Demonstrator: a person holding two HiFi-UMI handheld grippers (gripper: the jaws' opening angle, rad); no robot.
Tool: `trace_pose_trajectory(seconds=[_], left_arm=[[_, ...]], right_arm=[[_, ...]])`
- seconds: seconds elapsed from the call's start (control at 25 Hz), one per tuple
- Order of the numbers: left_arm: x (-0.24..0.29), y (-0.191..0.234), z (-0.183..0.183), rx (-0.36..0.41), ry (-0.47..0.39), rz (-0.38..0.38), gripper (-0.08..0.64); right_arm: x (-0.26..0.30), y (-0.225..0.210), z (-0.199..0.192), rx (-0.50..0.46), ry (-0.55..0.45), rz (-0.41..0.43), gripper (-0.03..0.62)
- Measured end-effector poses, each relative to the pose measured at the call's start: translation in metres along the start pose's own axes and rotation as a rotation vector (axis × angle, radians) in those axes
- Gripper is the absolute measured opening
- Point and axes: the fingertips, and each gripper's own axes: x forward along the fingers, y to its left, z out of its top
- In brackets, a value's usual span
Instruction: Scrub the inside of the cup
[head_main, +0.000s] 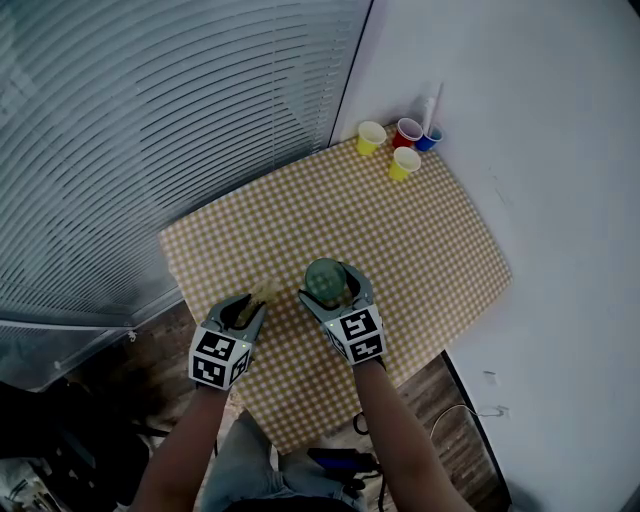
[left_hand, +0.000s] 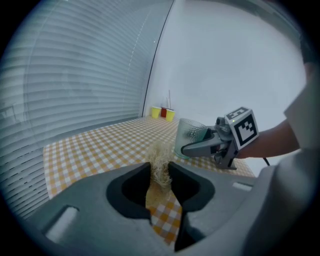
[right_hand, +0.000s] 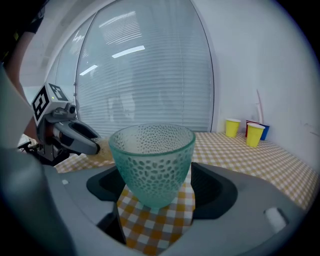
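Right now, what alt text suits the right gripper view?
The right hand-held gripper clamps a green dimpled cup over a yellow checked tablecloth. The left hand-held gripper holds a fibrous scrubber; paper cups stand beyond.

Open checked tabletop (head_main: 430, 240) ahead, paper cups (head_main: 405, 162) only at the far corner, blinds (head_main: 150, 120) seemingly close leftward.

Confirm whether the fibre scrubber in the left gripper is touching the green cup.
Apart. The head view shows checked tablecloth between the scrubber in the left gripper and the cup held by the right gripper.
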Motion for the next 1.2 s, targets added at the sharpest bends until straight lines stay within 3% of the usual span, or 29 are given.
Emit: trace_pose_trajectory(seconds=[0.12, 1.2], left_arm=[[-0.001, 0.0, 0.004, 0.004, -0.009, 0.0, 0.109], [-0.046, -0.017, 0.045, 0.081, -0.105, -0.018, 0.106]], right_arm=[[0.0, 0.003, -0.001, -0.017, 0.005, 0.009, 0.368], [-0.057, 0.032, 0.051, -0.201, -0.141, -0.027, 0.364]])
